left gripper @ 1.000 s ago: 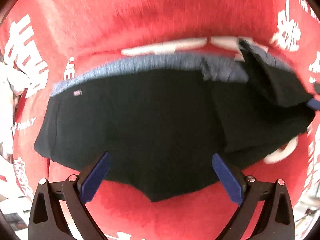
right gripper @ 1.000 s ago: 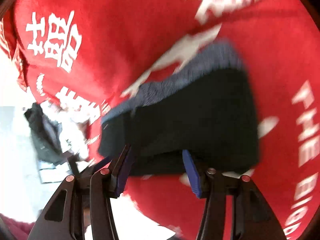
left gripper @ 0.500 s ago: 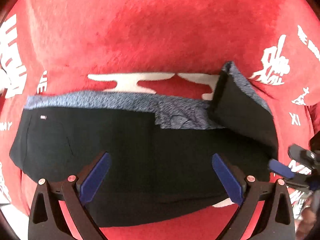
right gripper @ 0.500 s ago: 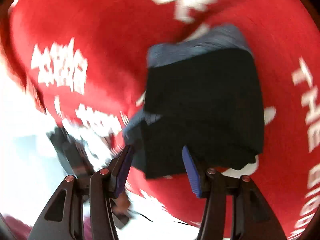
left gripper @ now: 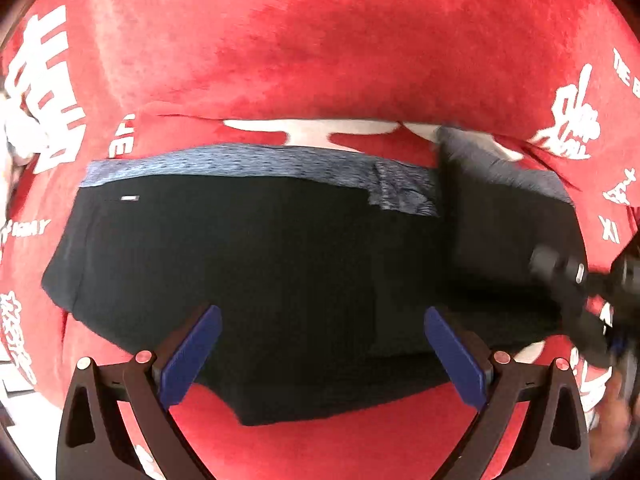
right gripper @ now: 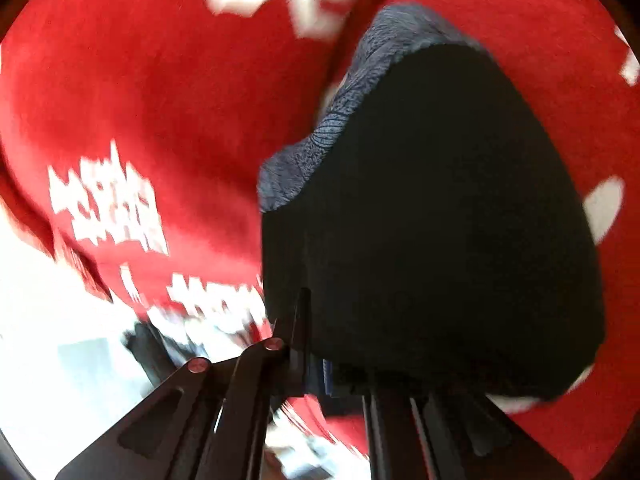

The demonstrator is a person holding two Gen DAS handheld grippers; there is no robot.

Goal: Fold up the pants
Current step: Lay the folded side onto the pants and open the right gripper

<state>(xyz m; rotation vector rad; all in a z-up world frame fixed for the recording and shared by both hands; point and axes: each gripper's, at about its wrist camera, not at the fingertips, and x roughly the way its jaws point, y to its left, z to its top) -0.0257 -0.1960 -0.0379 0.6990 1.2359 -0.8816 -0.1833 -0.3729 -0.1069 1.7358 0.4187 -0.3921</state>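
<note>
Hovering just over the black pants, the left gripper keeps its blue fingers wide apart. At the pants' folded end, the right gripper has just closed, pinching the fabric. Beneath spreads the red blanket.

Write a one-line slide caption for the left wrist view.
Left tool open above black pants with a blue-grey waistband on a red blanket; right tool at their folded end.
</note>
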